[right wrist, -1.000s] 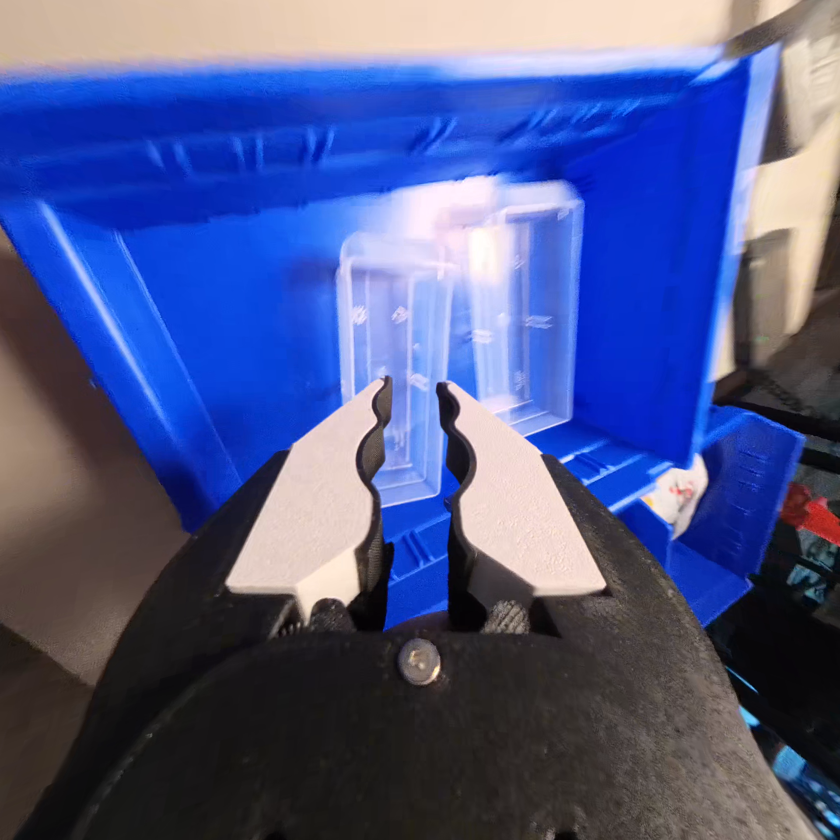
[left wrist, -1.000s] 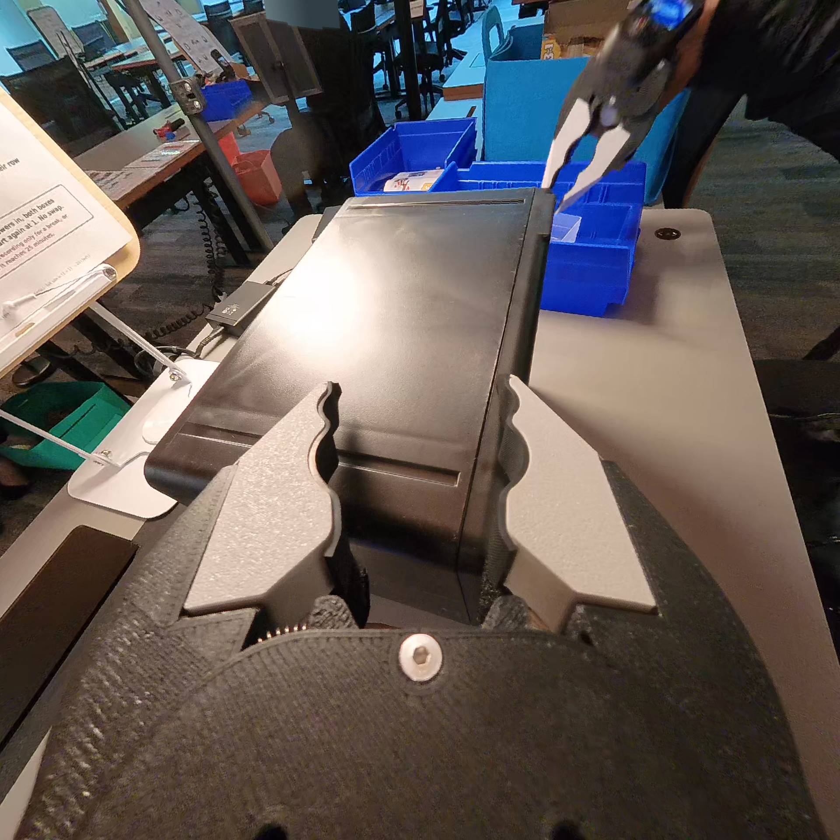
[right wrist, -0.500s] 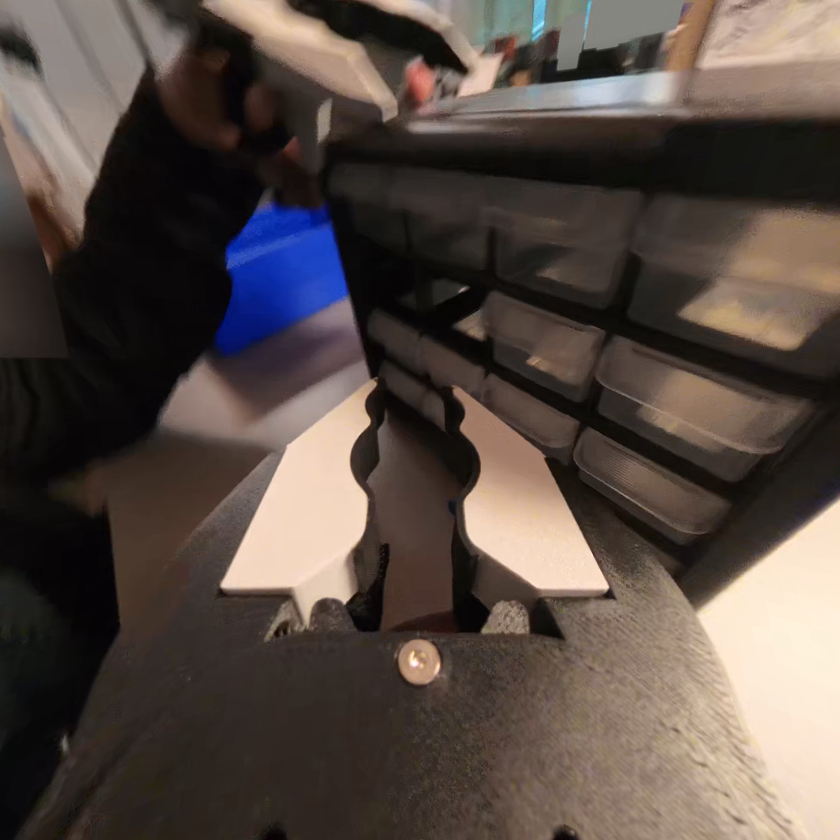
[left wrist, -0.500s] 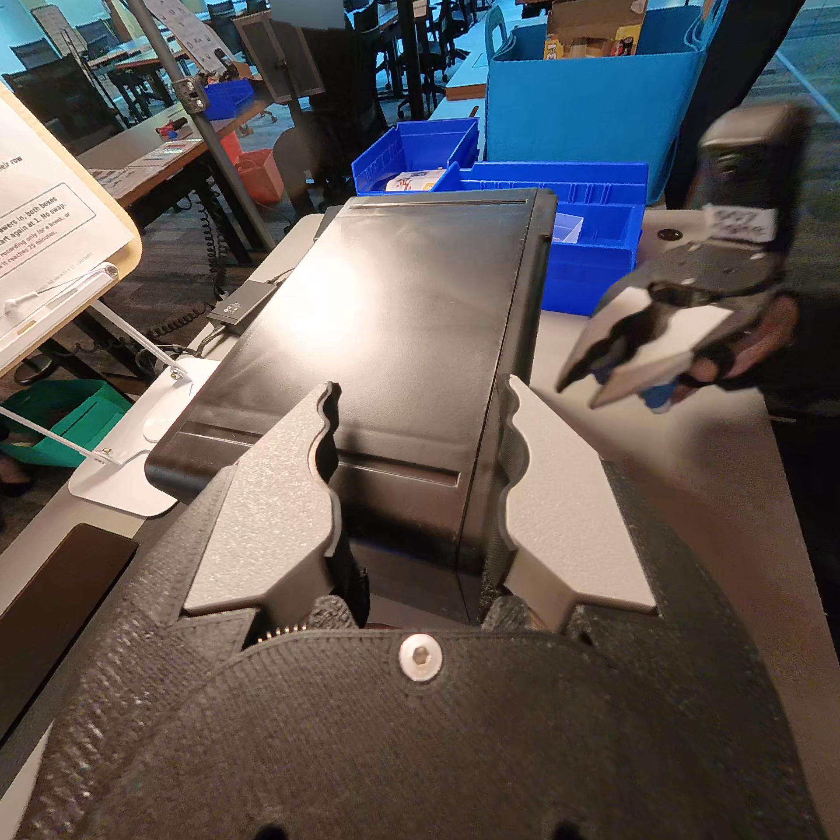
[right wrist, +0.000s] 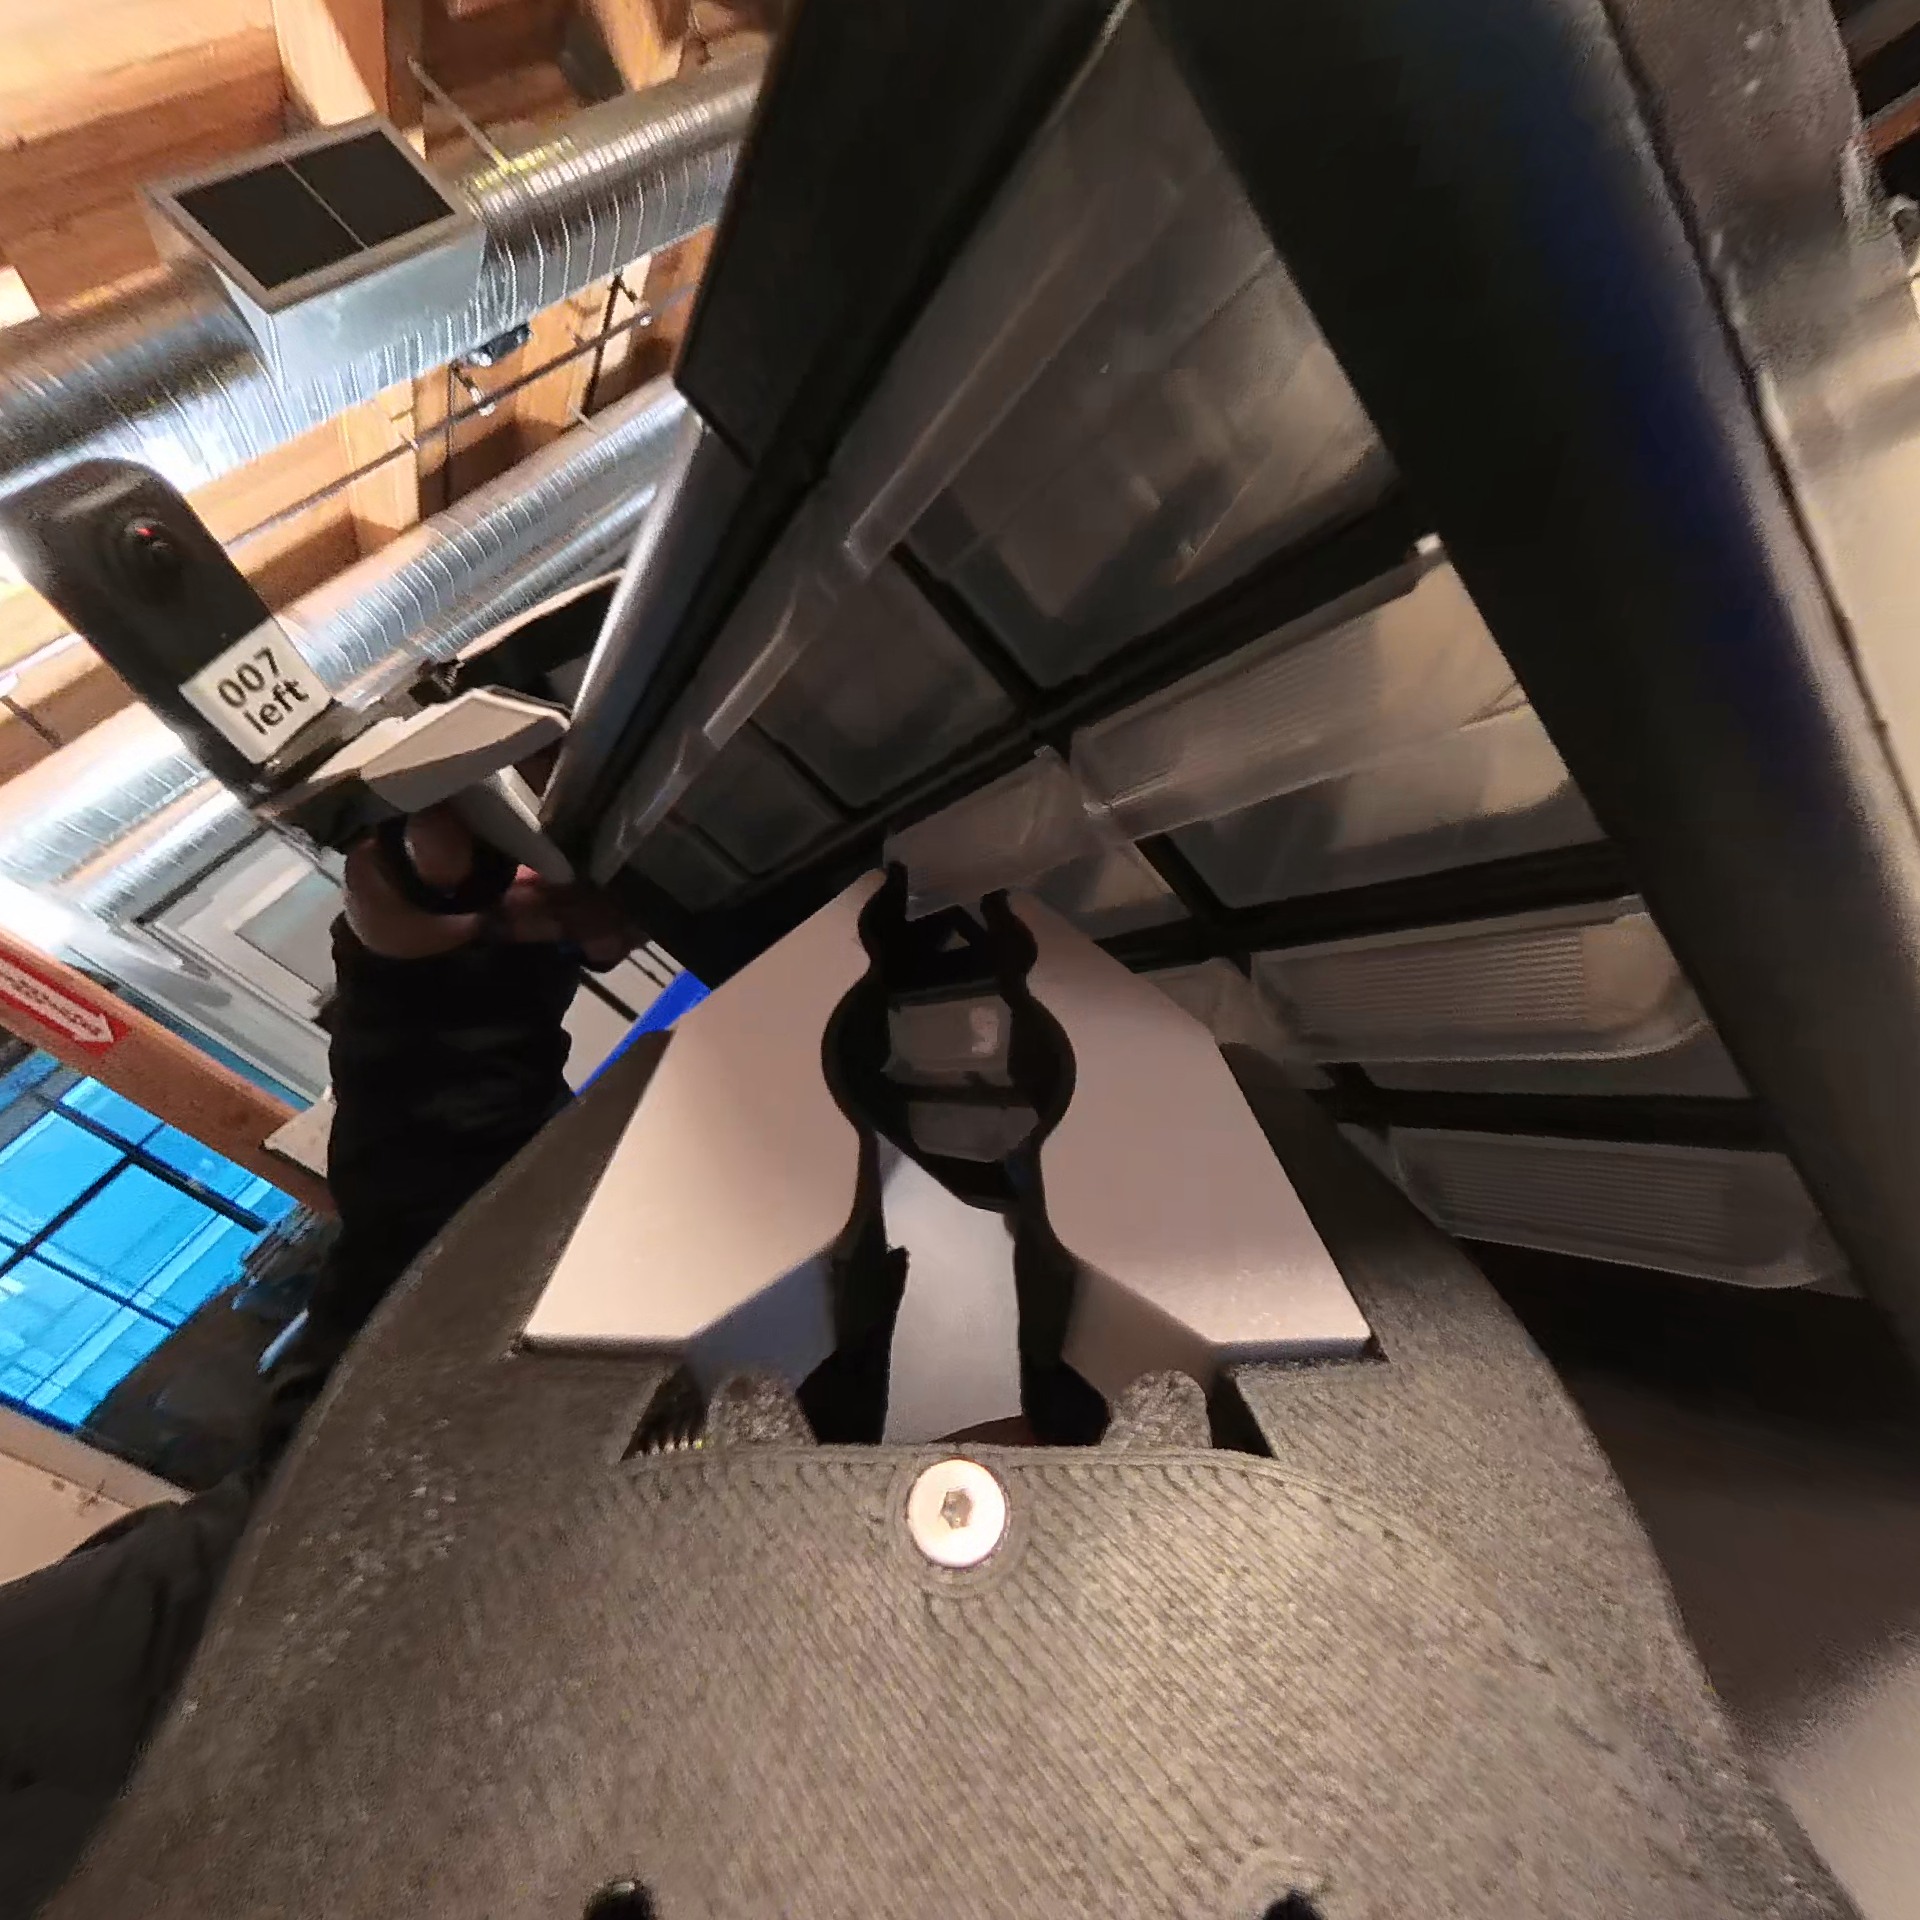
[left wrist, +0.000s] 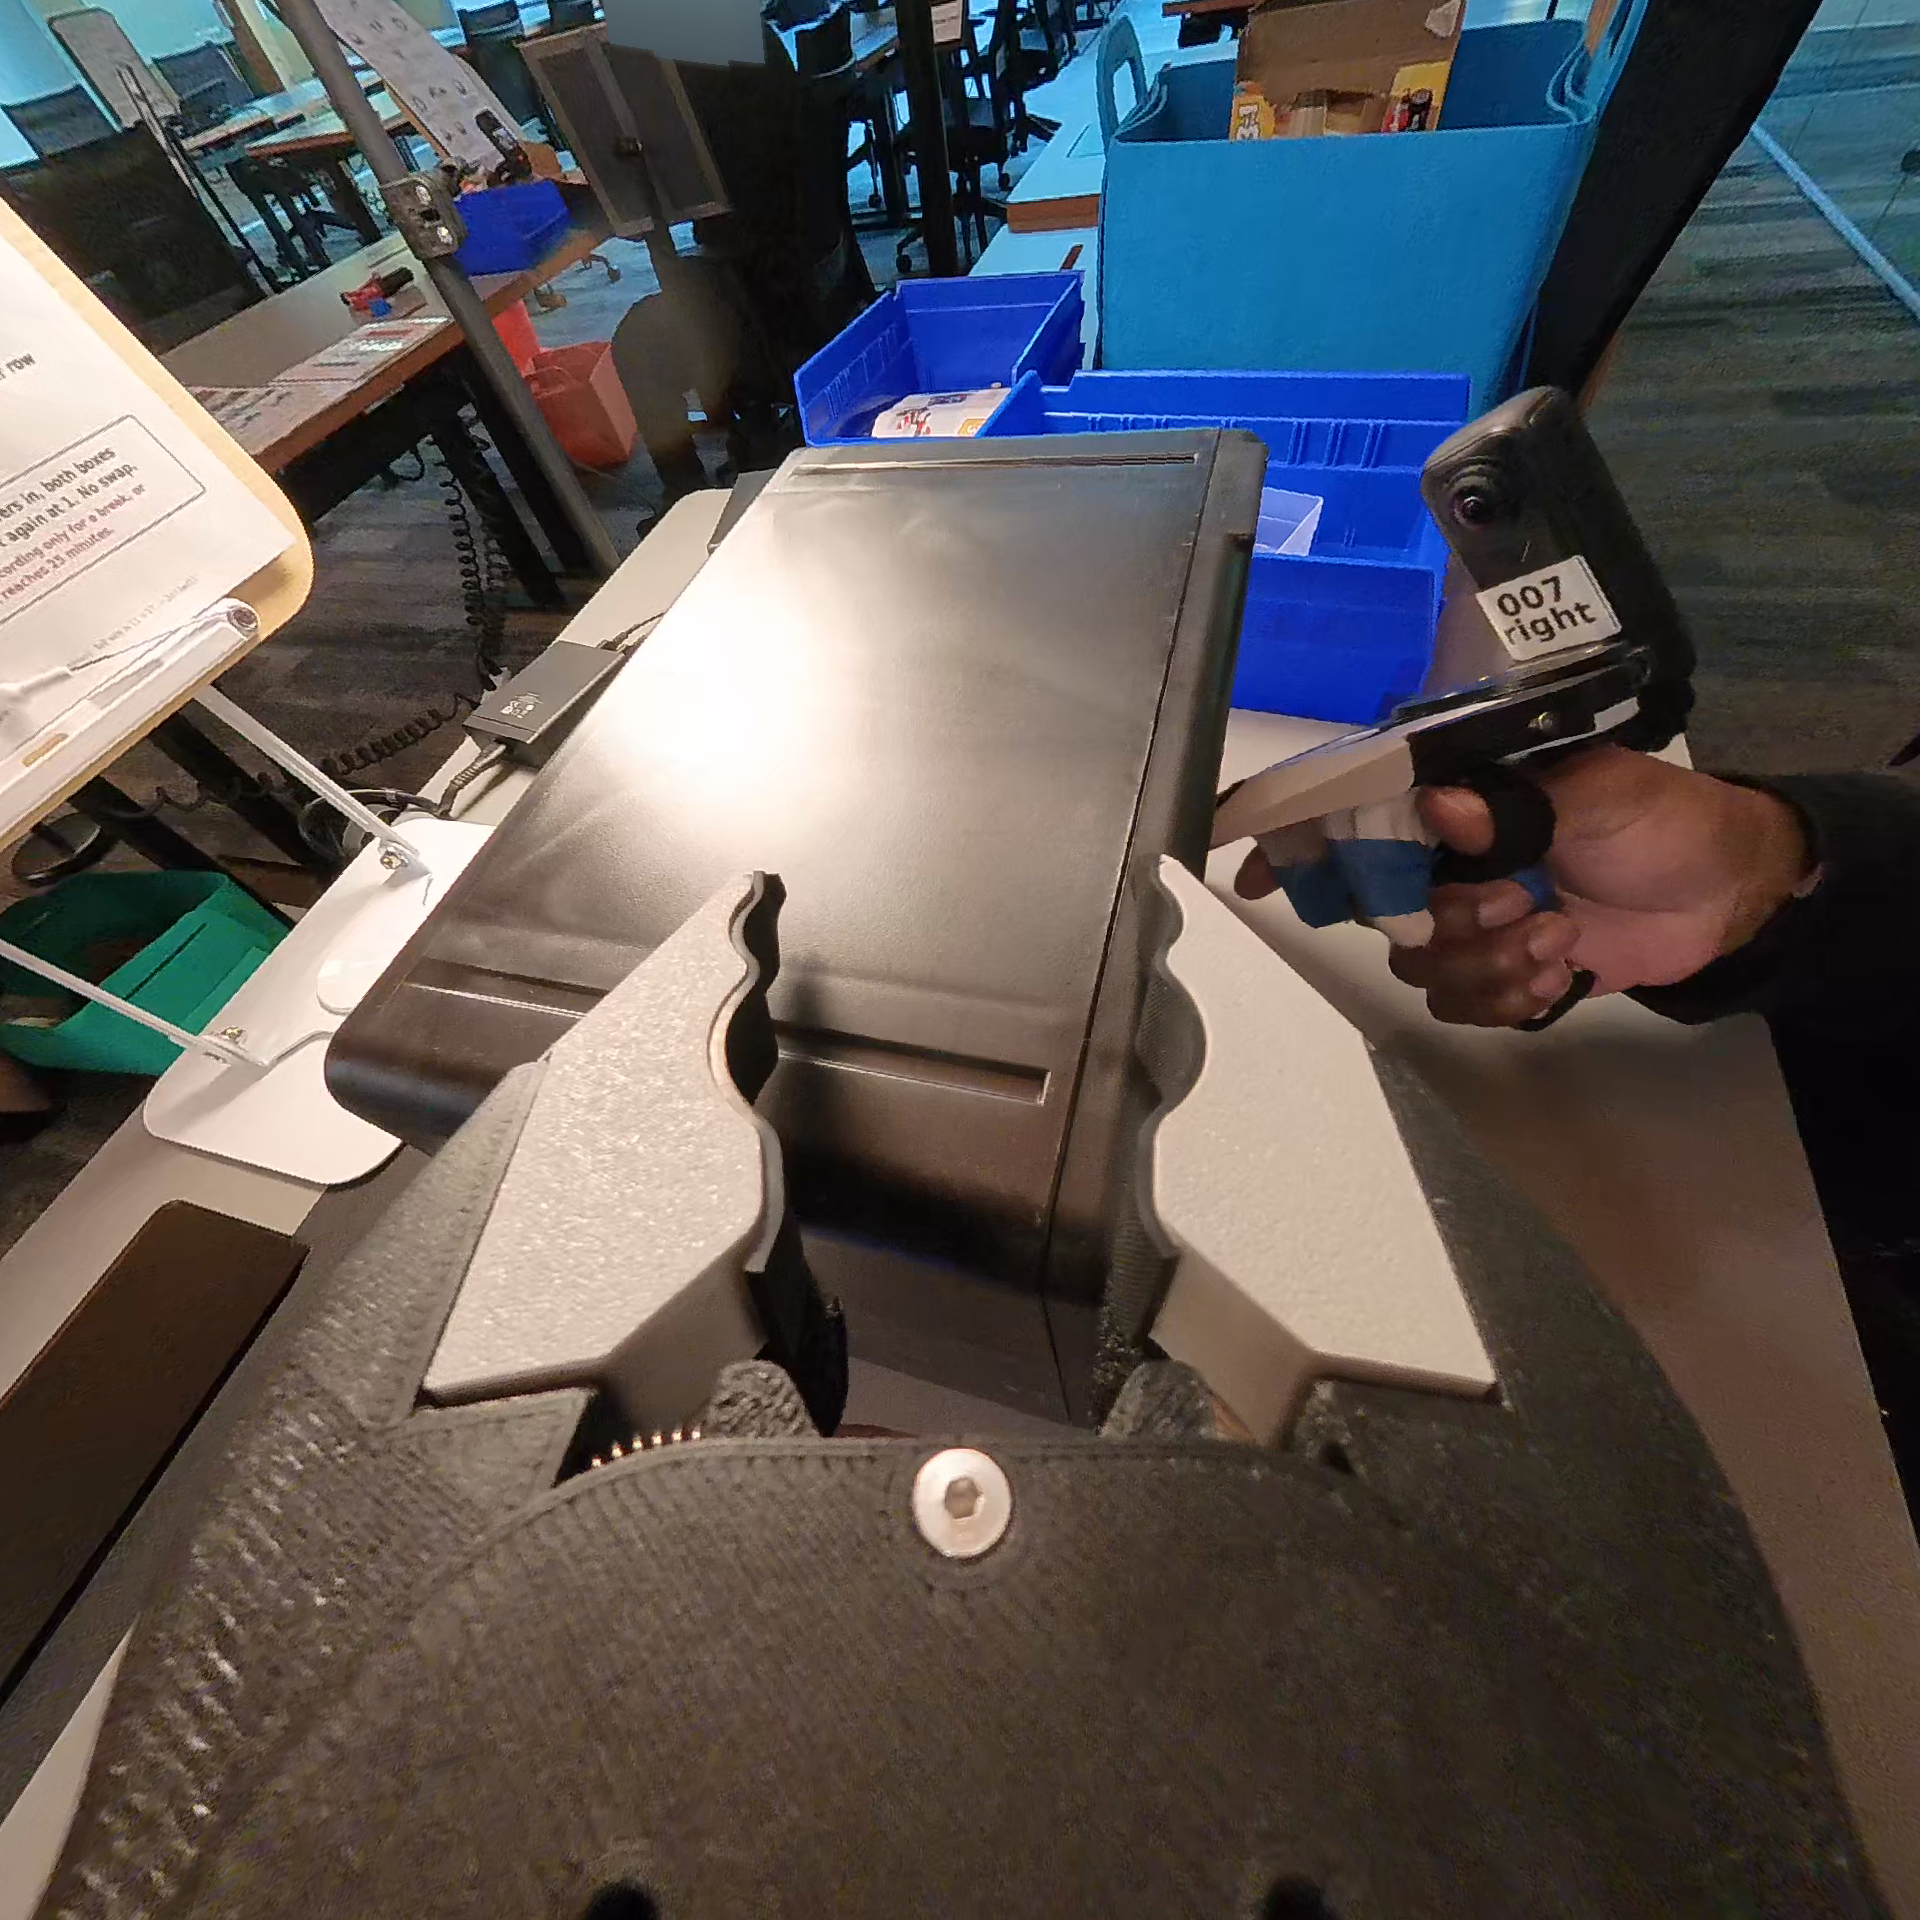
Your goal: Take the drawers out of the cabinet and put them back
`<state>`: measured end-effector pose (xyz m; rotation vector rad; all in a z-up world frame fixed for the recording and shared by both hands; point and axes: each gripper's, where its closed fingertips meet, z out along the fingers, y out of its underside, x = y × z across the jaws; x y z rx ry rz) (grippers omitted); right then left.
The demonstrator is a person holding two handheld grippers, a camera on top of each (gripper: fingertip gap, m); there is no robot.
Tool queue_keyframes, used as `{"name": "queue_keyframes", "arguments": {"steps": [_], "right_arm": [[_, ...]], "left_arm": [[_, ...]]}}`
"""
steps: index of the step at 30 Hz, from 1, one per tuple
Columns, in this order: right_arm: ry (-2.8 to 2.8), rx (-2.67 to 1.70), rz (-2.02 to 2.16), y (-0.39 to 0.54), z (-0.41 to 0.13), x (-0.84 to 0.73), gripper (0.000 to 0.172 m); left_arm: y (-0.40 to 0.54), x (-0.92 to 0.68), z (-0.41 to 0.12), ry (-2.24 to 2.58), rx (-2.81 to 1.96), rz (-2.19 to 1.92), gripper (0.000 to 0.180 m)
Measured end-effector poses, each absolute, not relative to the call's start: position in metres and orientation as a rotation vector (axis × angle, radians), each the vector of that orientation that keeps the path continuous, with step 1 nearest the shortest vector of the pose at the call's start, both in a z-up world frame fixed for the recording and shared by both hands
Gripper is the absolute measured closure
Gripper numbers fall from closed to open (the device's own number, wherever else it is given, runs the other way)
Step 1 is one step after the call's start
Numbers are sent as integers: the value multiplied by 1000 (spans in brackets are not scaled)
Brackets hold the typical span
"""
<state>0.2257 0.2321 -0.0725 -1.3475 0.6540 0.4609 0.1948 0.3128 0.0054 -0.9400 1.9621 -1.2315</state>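
Even overhead room light; a broad glare patch whitens the black cabinet top (left wrist: pixel 831 665). Wide-angle lenses bow the edges. The right wrist view is dimmer, drawers (right wrist: pixel 1143 436) slightly motion-blurred.

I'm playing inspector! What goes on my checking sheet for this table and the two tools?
Surface: grey table, mostly bare.
Job's things: black cabinet; clear drawer in it.
Clutter: blue bins, paper stand.
Grippers: left tool open, astride the cabinet's corner; right tool pinching the clear drawer's lip.
Cables: coiled cable, power adapter.
Surroundings: desks, ceiling ducts.
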Motion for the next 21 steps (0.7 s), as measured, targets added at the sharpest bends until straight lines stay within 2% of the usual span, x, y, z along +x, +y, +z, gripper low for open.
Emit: {"name": "queue_keyframes", "arguments": {"steps": [3,5,18,21], "right_arm": [[659,-1307,496,228,-70,221,164],[654,-1284,526,225,-70,214,161],[435,-1116,805,142,-65,109,168],[453,-1134,839,133,-77,96,171]], "left_arm": [[313,195,5,1962,-941,-1229,111],[313,195,5,1962,-941,-1229,111],[313,195,5,1964,-940,-1231,111],[313,195,6,1963,-941,-1229,111]]}}
